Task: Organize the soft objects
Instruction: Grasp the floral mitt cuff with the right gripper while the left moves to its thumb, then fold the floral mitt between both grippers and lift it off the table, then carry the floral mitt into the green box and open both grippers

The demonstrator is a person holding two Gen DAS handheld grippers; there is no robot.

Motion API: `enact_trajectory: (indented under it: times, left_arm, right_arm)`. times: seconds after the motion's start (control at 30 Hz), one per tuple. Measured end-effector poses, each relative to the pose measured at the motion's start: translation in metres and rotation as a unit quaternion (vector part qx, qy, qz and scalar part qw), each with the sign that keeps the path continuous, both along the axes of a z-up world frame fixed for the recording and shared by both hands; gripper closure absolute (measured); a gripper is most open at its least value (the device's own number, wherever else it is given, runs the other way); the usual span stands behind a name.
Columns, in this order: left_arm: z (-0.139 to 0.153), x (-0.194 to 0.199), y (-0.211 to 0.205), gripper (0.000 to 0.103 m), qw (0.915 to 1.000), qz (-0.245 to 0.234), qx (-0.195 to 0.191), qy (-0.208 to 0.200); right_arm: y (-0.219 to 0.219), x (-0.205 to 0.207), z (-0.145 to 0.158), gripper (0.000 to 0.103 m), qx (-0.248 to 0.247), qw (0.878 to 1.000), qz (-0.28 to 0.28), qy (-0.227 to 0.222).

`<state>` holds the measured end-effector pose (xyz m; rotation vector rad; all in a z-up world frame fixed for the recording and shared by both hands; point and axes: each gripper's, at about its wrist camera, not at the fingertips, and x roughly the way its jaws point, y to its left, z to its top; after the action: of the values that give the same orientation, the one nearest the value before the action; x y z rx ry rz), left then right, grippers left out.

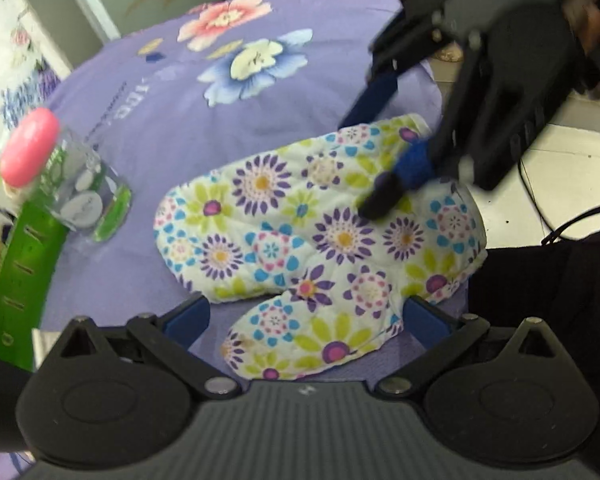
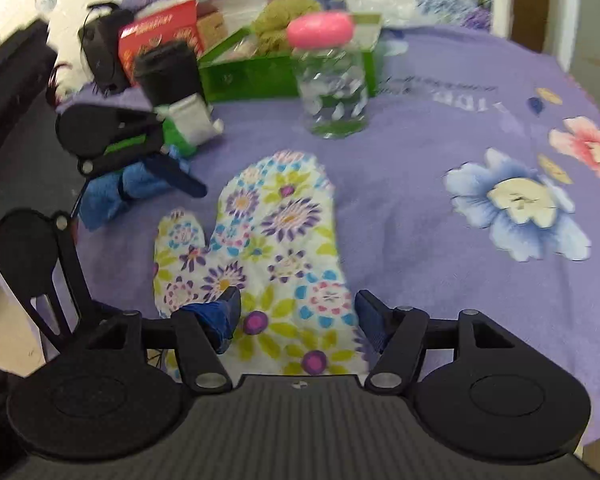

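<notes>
A floral oven mitt (image 1: 300, 236) lies flat on the purple flowered cloth (image 1: 220, 128); it also shows in the right wrist view (image 2: 276, 248). My left gripper (image 1: 306, 320) is open, its jaws on either side of the mitt's thumb. My right gripper (image 2: 298, 316) is open over the mitt's cuff, one blue pad resting on the fabric; it shows in the left wrist view (image 1: 384, 160) reaching in from the right. The left gripper shows in the right wrist view (image 2: 180, 172) beside the mitt's thumb.
A clear jar with a pink lid (image 2: 332, 76) stands beyond the mitt, also in the left wrist view (image 1: 72, 184). A green box (image 2: 260, 68) holds yarn-like items behind it. A blue cloth (image 2: 120, 196) lies at the table's left edge. The table edge and floor (image 1: 572, 168) are at right.
</notes>
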<state>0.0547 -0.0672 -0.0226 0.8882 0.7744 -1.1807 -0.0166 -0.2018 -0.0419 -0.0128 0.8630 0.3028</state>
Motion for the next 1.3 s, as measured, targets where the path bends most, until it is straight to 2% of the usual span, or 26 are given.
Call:
enact_trajectory:
  times: [0.03,0.13,0.23,0.43,0.5,0.57,0.6,0.63,0.67,0.7,0.8,0.83,0.87,1.07,1.23,1.3]
  left_arm:
    - [0.0,0.003,-0.001,0.001,1.0,0.006,0.002,0.006]
    - [-0.004,0.009,-0.003,0.001,0.9993,0.026,0.013,0.025]
    - [-0.006,0.017,-0.004,0.001,0.9973,0.049,0.02,0.05]
    - [-0.008,0.021,-0.006,0.0,0.9951,0.07,0.027,0.065]
    - [-0.009,0.02,-0.006,0.001,0.9954,0.071,0.026,0.059]
    - [-0.008,0.016,-0.006,0.003,0.9951,0.074,0.026,0.059]
    - [-0.008,0.017,-0.005,0.007,0.9947,0.074,0.024,0.067]
    - [-0.005,0.016,-0.005,0.019,0.9942,0.073,0.02,0.076]
    - [-0.001,0.015,-0.003,0.034,0.9937,0.072,0.015,0.085]
    - [0.003,0.012,-0.002,0.042,0.9933,0.068,0.009,0.093]
    - [0.017,0.003,0.0,0.067,0.992,0.086,-0.011,0.092]
    - [0.024,0.002,0.003,0.073,0.9909,0.093,-0.024,0.095]
    - [0.032,0.003,0.007,0.073,0.9894,0.102,-0.039,0.096]
    - [0.082,0.03,0.029,0.073,0.9806,0.158,-0.097,0.064]
    - [0.133,0.074,0.041,0.073,0.9704,0.208,-0.121,-0.024]
    - [0.149,0.104,0.042,0.073,0.9632,0.233,-0.12,-0.059]
  right_arm:
    - [0.004,0.002,-0.005,0.05,-0.011,1.0,0.003,0.002]
    - [0.016,-0.005,-0.011,0.049,-0.058,0.997,0.027,-0.033]
    - [0.012,-0.007,-0.014,0.047,-0.047,0.998,0.014,-0.043]
    - [0.026,-0.005,-0.011,0.046,-0.083,0.996,0.013,-0.042]
    - [0.026,-0.004,-0.011,0.051,-0.078,0.996,0.019,-0.042]
    - [0.024,-0.004,-0.01,0.06,-0.063,0.997,0.02,-0.043]
    - [0.025,-0.004,-0.01,0.076,-0.056,0.997,0.023,-0.044]
    - [0.027,-0.005,-0.009,0.086,-0.052,0.997,0.027,-0.044]
    - [0.03,-0.007,-0.008,0.089,-0.053,0.997,0.033,-0.045]
    - [0.033,-0.008,-0.007,0.094,-0.053,0.997,0.038,-0.046]
    - [0.033,-0.007,-0.002,0.098,-0.017,0.998,0.034,-0.042]
    - [0.032,-0.007,0.002,0.098,-0.002,0.999,0.032,-0.044]
    - [0.03,-0.005,0.007,0.098,0.009,0.998,0.03,-0.048]
    - [0.034,0.015,0.052,0.098,0.02,0.991,0.053,-0.117]
    - [0.05,0.079,0.099,0.098,-0.011,0.976,0.102,-0.19]
    - [0.058,0.118,0.119,0.097,-0.024,0.97,0.121,-0.211]
